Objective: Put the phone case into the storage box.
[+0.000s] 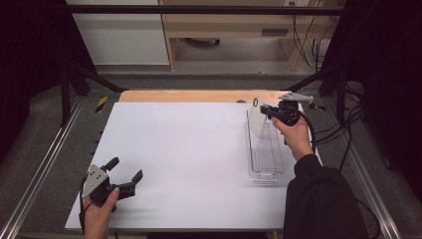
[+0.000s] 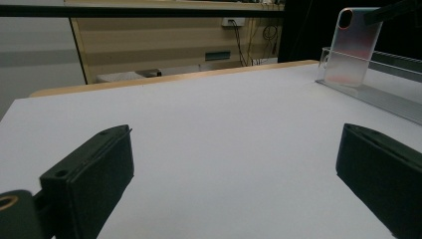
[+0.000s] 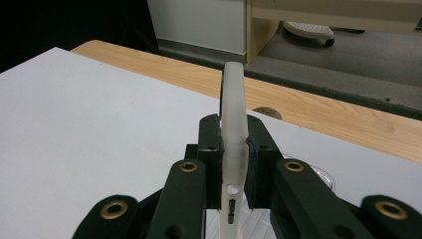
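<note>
The phone case (image 1: 257,119) is hanging tilted over the far end of the clear tray (image 1: 265,175), pinched edge-on by the right gripper (image 1: 269,110). Lowering it gently while staying parallel to the tray's walls looks wisest. The left gripper (image 1: 125,170) is resting wide and empty on the table (image 1: 189,149).

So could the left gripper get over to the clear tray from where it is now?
Probably yes. The left gripper rests open at the near left, and bare white table lies between it and the clear tray; the right gripper holds a phone case above the tray's far end.
</note>
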The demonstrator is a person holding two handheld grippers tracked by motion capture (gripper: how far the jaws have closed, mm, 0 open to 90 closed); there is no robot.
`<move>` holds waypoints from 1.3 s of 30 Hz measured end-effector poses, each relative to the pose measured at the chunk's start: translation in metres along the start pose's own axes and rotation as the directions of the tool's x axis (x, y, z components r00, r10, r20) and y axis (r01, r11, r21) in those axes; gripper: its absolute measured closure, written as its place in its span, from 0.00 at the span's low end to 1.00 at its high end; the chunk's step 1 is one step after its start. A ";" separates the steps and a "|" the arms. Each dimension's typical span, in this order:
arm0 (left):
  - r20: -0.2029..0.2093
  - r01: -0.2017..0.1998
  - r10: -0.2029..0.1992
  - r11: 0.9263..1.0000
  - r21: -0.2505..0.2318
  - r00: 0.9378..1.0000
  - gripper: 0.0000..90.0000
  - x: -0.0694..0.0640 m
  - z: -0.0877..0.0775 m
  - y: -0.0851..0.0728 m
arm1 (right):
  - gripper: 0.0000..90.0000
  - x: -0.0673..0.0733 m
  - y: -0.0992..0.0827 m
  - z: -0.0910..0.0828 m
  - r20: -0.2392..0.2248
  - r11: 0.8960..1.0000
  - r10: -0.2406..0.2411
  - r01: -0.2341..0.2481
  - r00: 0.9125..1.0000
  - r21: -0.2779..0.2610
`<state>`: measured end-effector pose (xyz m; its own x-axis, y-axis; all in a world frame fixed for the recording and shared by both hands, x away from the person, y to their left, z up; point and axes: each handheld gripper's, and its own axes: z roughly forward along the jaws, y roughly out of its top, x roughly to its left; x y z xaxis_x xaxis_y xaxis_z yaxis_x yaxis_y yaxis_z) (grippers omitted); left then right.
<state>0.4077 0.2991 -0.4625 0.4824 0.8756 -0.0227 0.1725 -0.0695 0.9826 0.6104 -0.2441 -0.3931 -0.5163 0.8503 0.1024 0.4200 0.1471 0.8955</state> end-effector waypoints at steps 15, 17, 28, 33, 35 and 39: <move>0.001 0.000 0.000 1.000 0.001 1.000 0.01 0.000 0.000 0.000 | 0.89 0.001 0.000 0.001 -0.009 1.000 -0.003 0.003 1.000 -0.002; 0.003 -0.003 0.003 1.000 0.002 1.000 0.01 0.000 0.001 0.000 | 0.89 0.002 0.000 0.001 -0.010 1.000 -0.004 0.004 1.000 -0.003; 0.004 -0.002 0.002 1.000 0.001 1.000 0.01 0.000 0.000 0.000 | 0.89 0.002 -0.001 0.001 -0.009 1.000 0.005 -0.005 1.000 0.002; 0.004 -0.001 0.001 1.000 0.001 1.000 0.01 0.000 0.000 0.000 | 0.86 0.002 0.000 0.001 -0.008 1.000 0.006 -0.006 1.000 0.006; 0.003 0.002 -0.002 1.000 0.002 1.000 0.01 0.000 0.000 0.000 | 0.85 0.003 0.000 0.001 -0.006 1.000 0.005 -0.005 1.000 0.011; 0.004 -0.001 0.001 1.000 0.001 1.000 0.01 0.000 0.000 0.000 | 0.84 0.003 0.000 0.000 0.000 1.000 0.002 -0.002 1.000 0.019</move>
<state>0.4075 0.2989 -0.4623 0.4857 0.8739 -0.0219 0.1725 -0.0712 0.9824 0.6087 -0.2412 -0.3924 -0.5154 0.8506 0.1040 0.4352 0.1552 0.8868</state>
